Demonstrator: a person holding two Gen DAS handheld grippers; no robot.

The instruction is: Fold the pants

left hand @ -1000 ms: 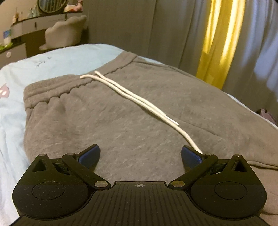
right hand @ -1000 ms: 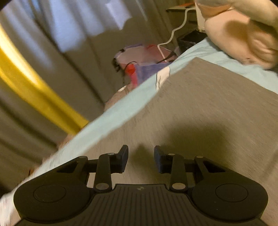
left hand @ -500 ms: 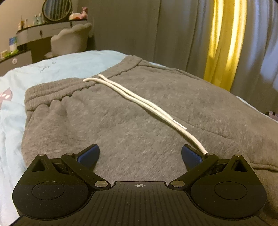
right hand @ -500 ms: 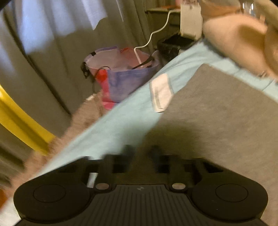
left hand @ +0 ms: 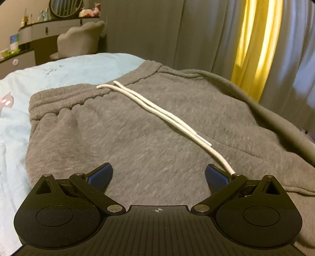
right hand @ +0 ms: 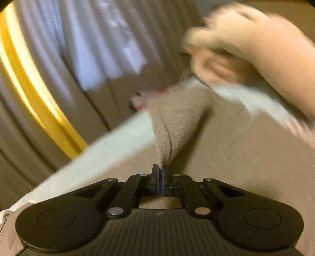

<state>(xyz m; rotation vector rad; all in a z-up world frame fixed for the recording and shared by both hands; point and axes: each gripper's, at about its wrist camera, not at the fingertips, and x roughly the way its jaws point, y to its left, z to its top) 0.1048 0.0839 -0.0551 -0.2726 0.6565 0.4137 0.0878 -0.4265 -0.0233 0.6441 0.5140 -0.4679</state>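
Sweatpants (left hand: 141, 137), grey, are spread flat on a bed covered with a light blue sheet (left hand: 65, 69); the elastic waistband (left hand: 65, 98) is seen at the far left of the left wrist view. A white drawstring (left hand: 167, 116) is laid diagonally across the fabric, its near end reaching the right finger of the left tongs (left hand: 158, 175). The left tongs are held wide apart just over the pants, nothing gripped. In the right wrist view, heavily blurred, the right tongs (right hand: 161, 173) are pressed together on a pinched ridge of the grey pants fabric (right hand: 173, 128), which is pulled up into a tent shape above the flat cloth. A pinkish pillow-like shape (right hand: 256, 49) is seen upper right, too blurred to identify. Grey curtains with a yellow strip (left hand: 254, 45) are visible behind the bed, and a shelf with a round mirror (left hand: 65, 6) at far left.
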